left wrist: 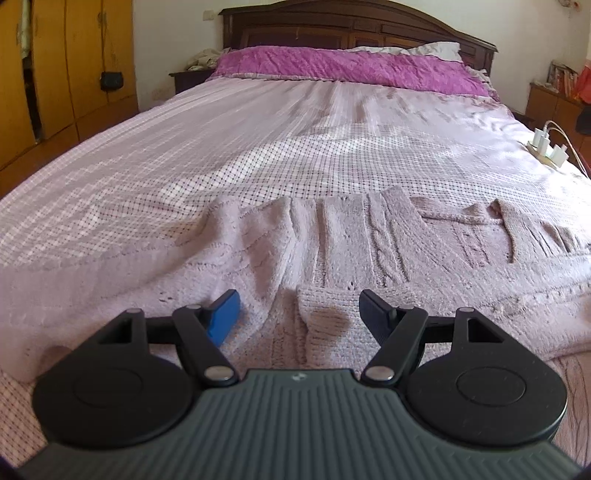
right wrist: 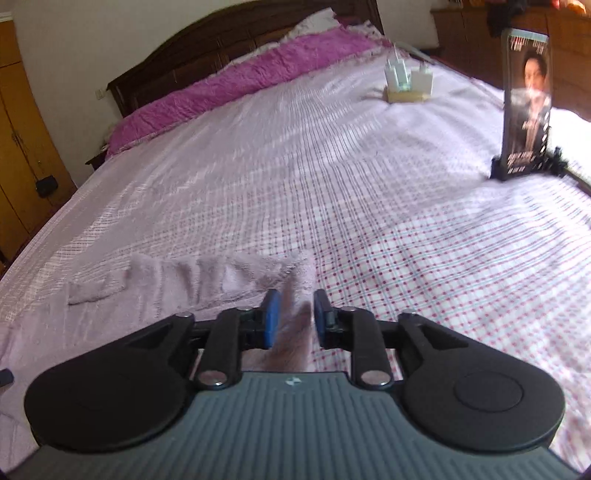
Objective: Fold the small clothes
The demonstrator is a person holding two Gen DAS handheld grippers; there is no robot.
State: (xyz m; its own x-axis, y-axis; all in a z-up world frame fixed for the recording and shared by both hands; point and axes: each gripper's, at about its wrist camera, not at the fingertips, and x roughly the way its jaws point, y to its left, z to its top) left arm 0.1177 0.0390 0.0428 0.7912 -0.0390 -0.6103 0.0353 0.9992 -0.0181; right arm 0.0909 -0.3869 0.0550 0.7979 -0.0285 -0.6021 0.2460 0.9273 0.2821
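Note:
A pale lilac cable-knit sweater (left wrist: 332, 240) lies spread on the checked bedspread (left wrist: 258, 147). In the left wrist view my left gripper (left wrist: 299, 314) is open, its blue-padded fingers wide apart just above the sweater's near part, with a folded ribbed edge (left wrist: 321, 314) between them. In the right wrist view my right gripper (right wrist: 294, 317) has its pads close together with a strip of the sweater's edge (right wrist: 295, 332) between them. The rest of the sweater (right wrist: 192, 280) lies flat to the left.
A purple pillow cover (left wrist: 351, 68) and dark headboard (left wrist: 351, 26) are at the far end. A power strip with chargers (right wrist: 406, 85) lies at the bed's right side. A phone on a stand (right wrist: 526, 103) stands at the right edge. Wooden wardrobes (left wrist: 55, 74) are on the left.

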